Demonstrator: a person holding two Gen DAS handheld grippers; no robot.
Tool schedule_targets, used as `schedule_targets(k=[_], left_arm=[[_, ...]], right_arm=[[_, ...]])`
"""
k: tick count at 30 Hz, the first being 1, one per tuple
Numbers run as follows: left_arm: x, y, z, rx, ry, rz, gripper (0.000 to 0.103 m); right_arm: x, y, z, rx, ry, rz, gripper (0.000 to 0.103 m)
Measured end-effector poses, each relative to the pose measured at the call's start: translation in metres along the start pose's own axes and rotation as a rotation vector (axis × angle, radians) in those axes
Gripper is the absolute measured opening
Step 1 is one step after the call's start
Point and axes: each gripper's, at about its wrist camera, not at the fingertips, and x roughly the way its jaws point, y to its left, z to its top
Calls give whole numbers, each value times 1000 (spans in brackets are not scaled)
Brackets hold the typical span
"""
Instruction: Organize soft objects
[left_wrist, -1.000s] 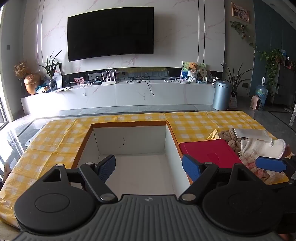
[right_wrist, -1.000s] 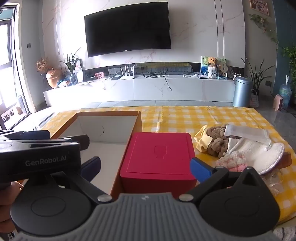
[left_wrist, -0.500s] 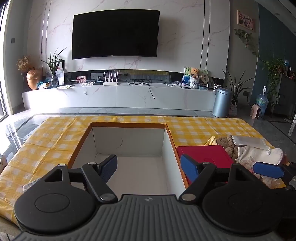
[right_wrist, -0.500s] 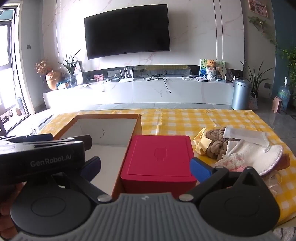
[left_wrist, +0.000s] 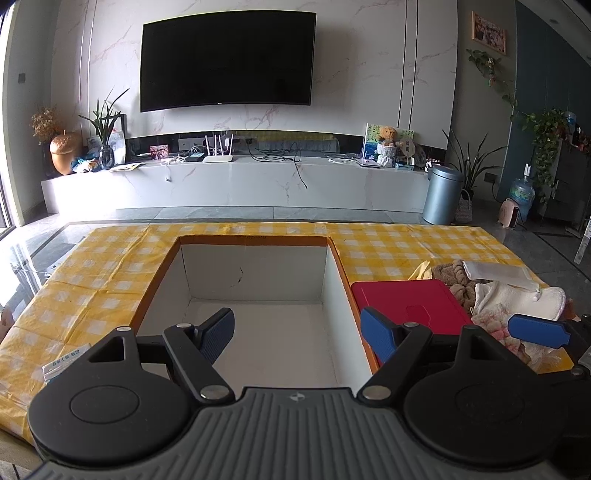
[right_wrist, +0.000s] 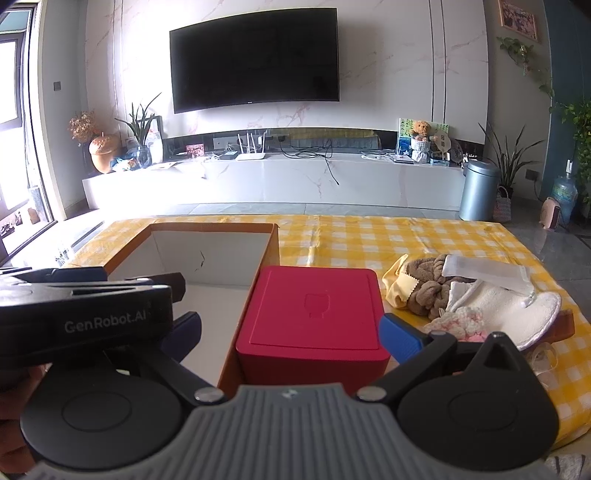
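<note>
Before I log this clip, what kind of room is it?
Most likely a home living room: a wall-mounted TV above a long marble console, houseplants, and a table under a yellow checked cloth holding a cardboard box.

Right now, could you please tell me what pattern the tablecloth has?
The tablecloth is yellow-and-white checked, clearest in the right wrist view.

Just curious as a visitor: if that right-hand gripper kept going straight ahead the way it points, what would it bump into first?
Most likely the red box: it sits right between the open fingers of the right gripper, close ahead. Depth is hard to judge, so height could change that.
</note>
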Motion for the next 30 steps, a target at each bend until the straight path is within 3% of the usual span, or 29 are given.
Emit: schedule_targets(k=[30], left_arm=[[1, 0, -1, 3, 30, 14, 91]], right_arm=[[1, -1, 0, -5, 27, 1, 100]])
